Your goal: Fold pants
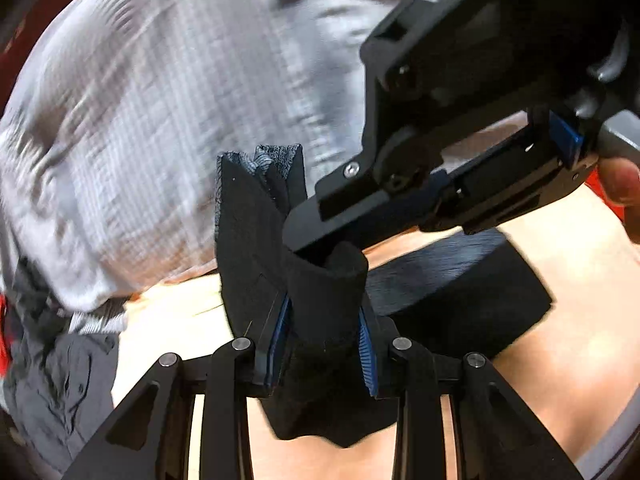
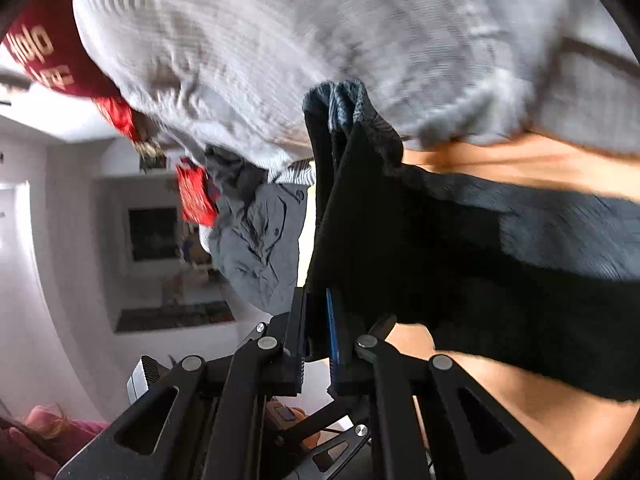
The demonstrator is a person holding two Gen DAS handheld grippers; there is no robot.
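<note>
The black pants [image 1: 460, 280] lie partly on the wooden table [image 1: 568, 352], with one end lifted off it. My left gripper [image 1: 324, 340] is shut on a thick fold of that lifted black cloth, which bulges between its blue pads [image 1: 366, 344]. My right gripper [image 1: 316, 236] comes in from the upper right and pinches the same raised edge just above the left one. In the right wrist view the right gripper [image 2: 318, 332] is shut on the pants [image 2: 480, 264], which hang away to the right over the table. Both views are blurred.
A large grey-white checked cloth [image 1: 140, 120] is heaped behind the pants. A crumpled grey garment [image 1: 68, 380] lies at the left with red fabric [image 2: 196, 200] next to it. A person's fingertip [image 1: 620, 184] shows on the right gripper's handle.
</note>
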